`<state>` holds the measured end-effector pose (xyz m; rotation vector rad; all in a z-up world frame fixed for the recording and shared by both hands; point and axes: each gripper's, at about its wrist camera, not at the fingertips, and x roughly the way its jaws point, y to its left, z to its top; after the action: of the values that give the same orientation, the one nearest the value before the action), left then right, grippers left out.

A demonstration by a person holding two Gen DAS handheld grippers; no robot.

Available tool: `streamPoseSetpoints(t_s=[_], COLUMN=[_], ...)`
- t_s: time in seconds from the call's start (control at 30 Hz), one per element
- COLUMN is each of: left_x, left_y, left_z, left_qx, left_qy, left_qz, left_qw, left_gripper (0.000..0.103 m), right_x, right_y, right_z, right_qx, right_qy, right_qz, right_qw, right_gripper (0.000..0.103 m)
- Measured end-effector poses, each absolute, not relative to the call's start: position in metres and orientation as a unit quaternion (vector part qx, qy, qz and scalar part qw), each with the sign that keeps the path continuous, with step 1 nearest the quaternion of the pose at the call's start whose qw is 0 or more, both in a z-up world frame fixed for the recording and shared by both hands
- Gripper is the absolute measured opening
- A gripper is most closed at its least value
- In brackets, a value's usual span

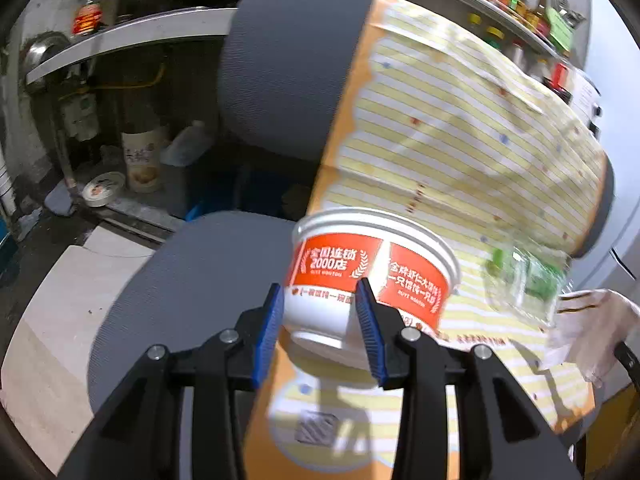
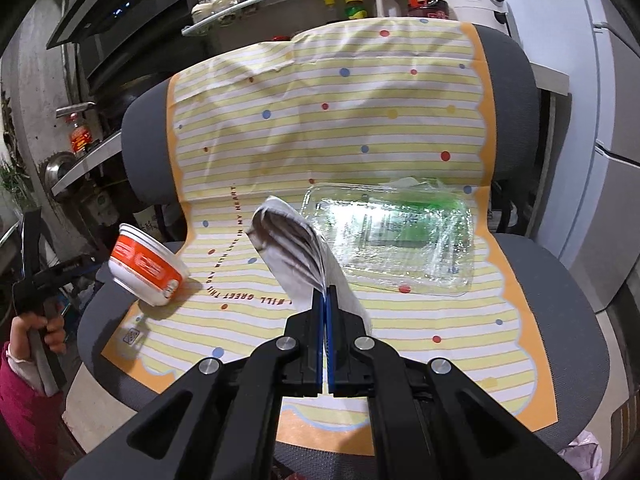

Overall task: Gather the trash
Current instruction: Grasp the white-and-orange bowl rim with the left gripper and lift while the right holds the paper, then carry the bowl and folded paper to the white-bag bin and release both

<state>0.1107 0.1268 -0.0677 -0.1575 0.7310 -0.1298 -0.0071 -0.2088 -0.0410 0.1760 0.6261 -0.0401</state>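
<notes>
A red and white paper bowl (image 1: 368,268) hangs tilted just above the left edge of a yellow striped mat (image 2: 320,120) laid over a grey office chair (image 2: 560,280). My left gripper (image 1: 320,312) is shut on the bowl's lower white part, its blue pads on either side. In the right wrist view the bowl (image 2: 148,268) casts a shadow on the mat. My right gripper (image 2: 324,292) is shut on a white paper wrapper with brown stripes (image 2: 292,248), held upright over the seat. A clear plastic box with a green label (image 2: 392,240) lies on the mat behind it.
A person's hand and pink sleeve (image 2: 36,328) hold the left gripper's handle at the far left. Shelves with bottles and jars (image 2: 360,4) run behind the chair. A white fridge (image 2: 608,160) stands on the right. Pots and a canister (image 1: 140,160) sit on the floor at left.
</notes>
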Motion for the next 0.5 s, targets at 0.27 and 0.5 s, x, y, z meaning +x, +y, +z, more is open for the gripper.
streamPoseSetpoints(t_s=[0.27,0.5], left_x=[0.086,0.066], left_y=[0.103,0.132], left_z=[-0.07,-0.083], left_qx=[-0.003,-0.019], left_qy=[0.396,0.43], left_qz=[-0.03,0.003], left_qw=[0.918,0.903], left_gripper=[0.037,0.04], right_x=[-0.024,-0.024], right_y=[-0.217,-0.218], right_z=[-0.033,-0.037], right_qx=[0.092,0.093], right_qy=[0.294,0.289], right_qz=[-0.023,-0.034], right_qw=[0.951,0.952], right_gripper=[0.001,0.001])
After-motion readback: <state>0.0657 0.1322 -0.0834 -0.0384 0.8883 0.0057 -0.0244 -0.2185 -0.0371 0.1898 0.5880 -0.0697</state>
